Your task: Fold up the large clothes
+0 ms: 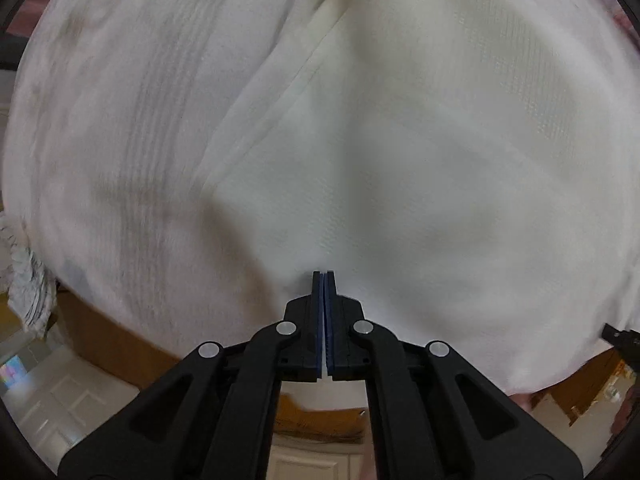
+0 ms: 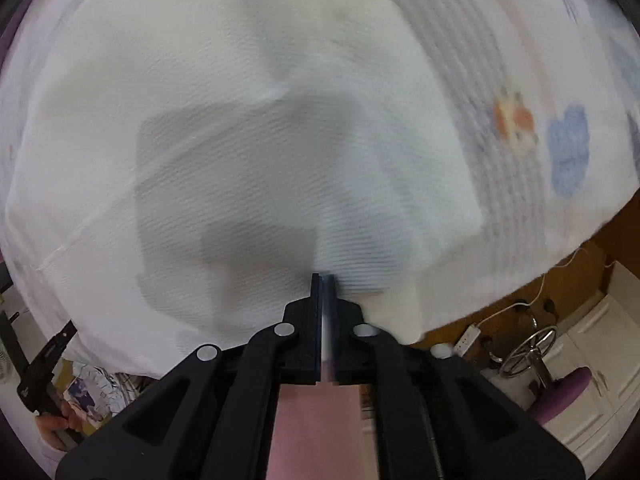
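A large white textured garment (image 1: 400, 160) lies spread over a bed, and one hemmed edge (image 1: 288, 92) runs diagonally across the left wrist view. My left gripper (image 1: 324, 276) points down just over it. Its blue pads are together and no fabric is visibly pinched. In the right wrist view the same white garment (image 2: 240, 140) fills the middle, with a loose corner (image 2: 400, 312) beside the right finger. My right gripper (image 2: 325, 278) hovers over the garment with a narrow slit between its pads. Through the slit I see only blurred background.
A pale sheet printed with orange and blue figures (image 2: 560, 140) covers the bed under the garment. The brown wooden bed frame (image 1: 108, 340) shows below. A power strip (image 2: 468, 336), a chrome-based purple stool (image 2: 536, 356) and white cabinets (image 2: 600, 340) stand beyond. A hand (image 2: 56, 424) holds the other tool.
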